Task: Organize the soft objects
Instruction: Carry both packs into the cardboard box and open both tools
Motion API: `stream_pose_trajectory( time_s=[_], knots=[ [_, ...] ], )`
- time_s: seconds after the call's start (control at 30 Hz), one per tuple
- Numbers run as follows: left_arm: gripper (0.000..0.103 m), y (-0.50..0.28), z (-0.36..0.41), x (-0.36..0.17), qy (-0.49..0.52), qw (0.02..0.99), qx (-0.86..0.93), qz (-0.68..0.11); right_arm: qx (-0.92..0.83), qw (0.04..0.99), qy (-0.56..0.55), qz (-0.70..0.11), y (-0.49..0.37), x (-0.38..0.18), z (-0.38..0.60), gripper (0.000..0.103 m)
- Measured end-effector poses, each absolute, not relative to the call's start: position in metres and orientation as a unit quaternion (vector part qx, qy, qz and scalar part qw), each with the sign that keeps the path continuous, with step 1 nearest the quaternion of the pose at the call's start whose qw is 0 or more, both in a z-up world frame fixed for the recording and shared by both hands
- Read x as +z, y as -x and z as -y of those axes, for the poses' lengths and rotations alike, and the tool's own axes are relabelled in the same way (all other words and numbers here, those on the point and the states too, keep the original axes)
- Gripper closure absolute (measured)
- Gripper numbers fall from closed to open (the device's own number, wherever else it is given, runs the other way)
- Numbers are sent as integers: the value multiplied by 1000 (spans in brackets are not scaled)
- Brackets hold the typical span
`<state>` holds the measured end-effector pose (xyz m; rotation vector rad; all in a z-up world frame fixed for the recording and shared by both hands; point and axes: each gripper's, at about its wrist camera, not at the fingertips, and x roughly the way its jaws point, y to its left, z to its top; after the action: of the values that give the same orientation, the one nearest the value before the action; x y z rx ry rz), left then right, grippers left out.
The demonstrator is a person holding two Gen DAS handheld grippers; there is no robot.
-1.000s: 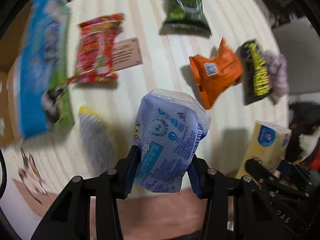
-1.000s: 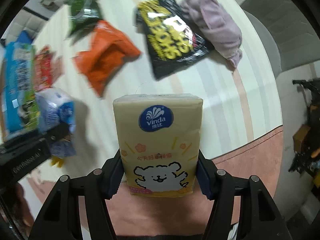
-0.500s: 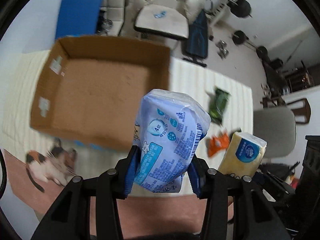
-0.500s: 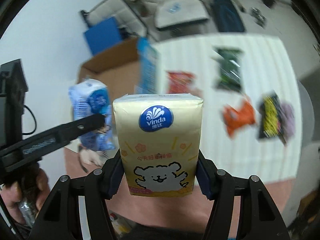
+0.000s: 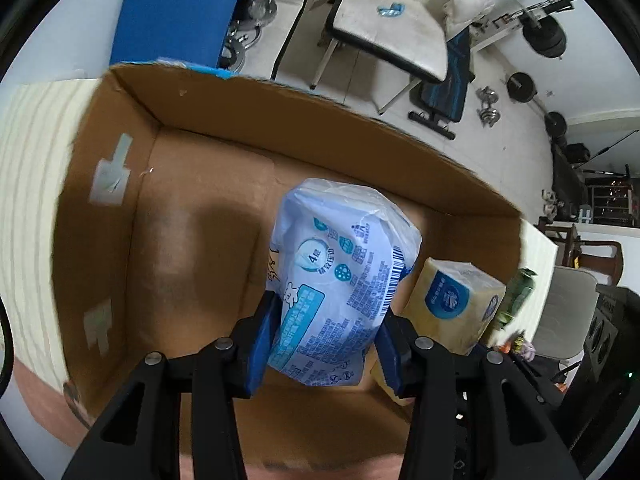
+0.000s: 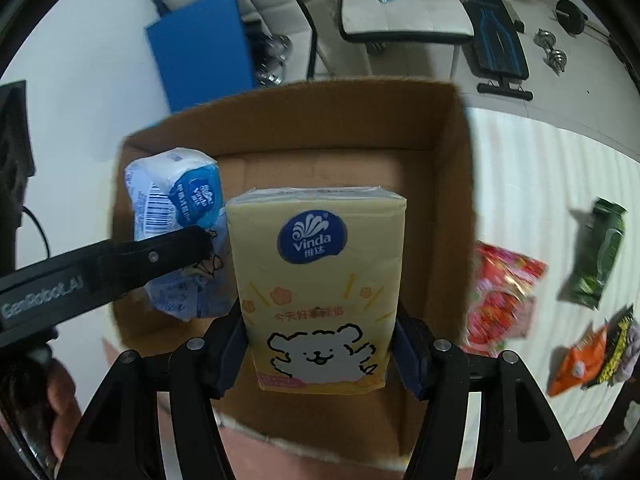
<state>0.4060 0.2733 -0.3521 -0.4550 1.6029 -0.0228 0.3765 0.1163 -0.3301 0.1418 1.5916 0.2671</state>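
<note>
Both grippers now hang over the open cardboard box [image 5: 192, 240], where a second ago they were above the striped tabletop [image 6: 540, 184] among the scattered snack bags. Left gripper [image 5: 326, 344] is clamped narrow on the blue-and-white tissue pack [image 5: 340, 280]; the wrapper bulges above the blue pads, so the pack is compressed. Right gripper [image 6: 320, 348] is closed at a medium width on the yellow Vinda tissue pack [image 6: 320, 280], which stands upright and square between the pads. In the right wrist view the blue pack sits just left of the yellow one, both above the bare box floor; whether the two touch is not clear. Box appears empty inside. Still out on the tabletop: red snack bag [image 6: 500, 296], green snack bag [image 6: 600, 252], orange snack bag [image 6: 576, 364], a black-and-yellow bag [image 6: 616, 348] partly cut off at the edge. Judgement: carry phase looks finished for these two packs, release into the box is the step in hand. The squeezed blue pack may spring and roll on release; lowering close to the floor first seems wise. Task early: the bags remain outside.
</note>
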Motion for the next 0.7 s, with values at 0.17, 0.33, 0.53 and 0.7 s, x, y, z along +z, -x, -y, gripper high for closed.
stream_pose_trajectory(
  time_s=[0.17, 0.33, 0.53, 0.7],
  knots=[
    [60, -423, -279, -384, 205, 653, -22, -729, 106, 684, -43, -721, -397, -365, -132, 37],
    [57, -427, -277, -394, 198, 643, -17, -739, 94, 685, -17, -722, -409, -382, -142, 37],
    [33, -424, -274, -394, 184, 639, -28, -746, 79, 677, -22, -731, -416, -391, -132, 28],
    [12, -415, -271, -382, 151, 649, -27, -746, 85, 681, -22, -727, -408, -379, -128, 21]
  ],
)
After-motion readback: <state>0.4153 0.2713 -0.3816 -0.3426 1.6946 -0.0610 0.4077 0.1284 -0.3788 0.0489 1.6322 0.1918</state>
